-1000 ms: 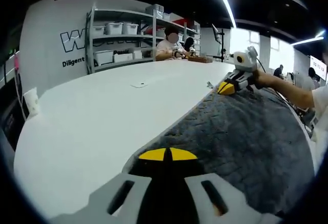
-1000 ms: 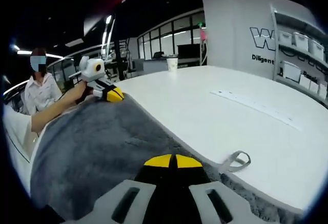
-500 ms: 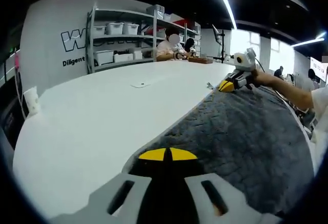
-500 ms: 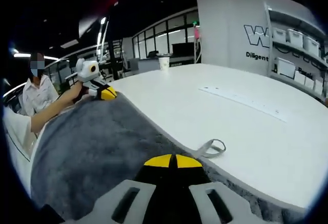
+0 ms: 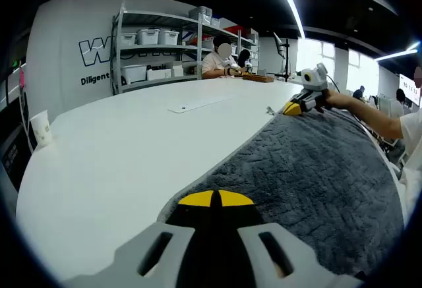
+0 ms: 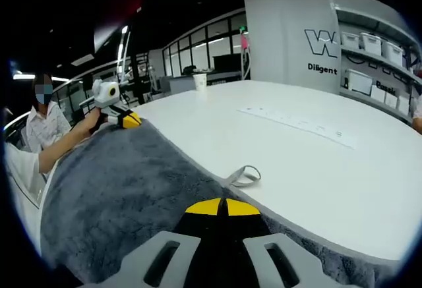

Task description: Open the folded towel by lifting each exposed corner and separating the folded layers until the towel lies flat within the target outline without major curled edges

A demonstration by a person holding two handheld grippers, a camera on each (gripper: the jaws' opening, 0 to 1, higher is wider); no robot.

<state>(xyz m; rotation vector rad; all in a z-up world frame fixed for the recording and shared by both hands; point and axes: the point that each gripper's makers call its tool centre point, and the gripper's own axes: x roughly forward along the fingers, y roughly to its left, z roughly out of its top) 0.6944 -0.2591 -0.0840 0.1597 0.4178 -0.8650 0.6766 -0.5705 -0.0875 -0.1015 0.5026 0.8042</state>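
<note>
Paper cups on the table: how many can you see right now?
1. The cup stands at the table's far edge, left in the left gripper view, top centre in the right gripper view. Others may be hidden.

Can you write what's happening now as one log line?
towel: spread on white table | left gripper: shut on towel | right gripper: shut on towel

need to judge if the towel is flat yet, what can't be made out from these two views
- Near edge of the towel: left gripper view, cut off by the rim and hidden by the left tool.
- Target outline: no line can be made out on the table, either view.
- Right tool: right gripper view, the corner under its tips is covered.
- Loop: too small to tell how it joins the towel.
</note>
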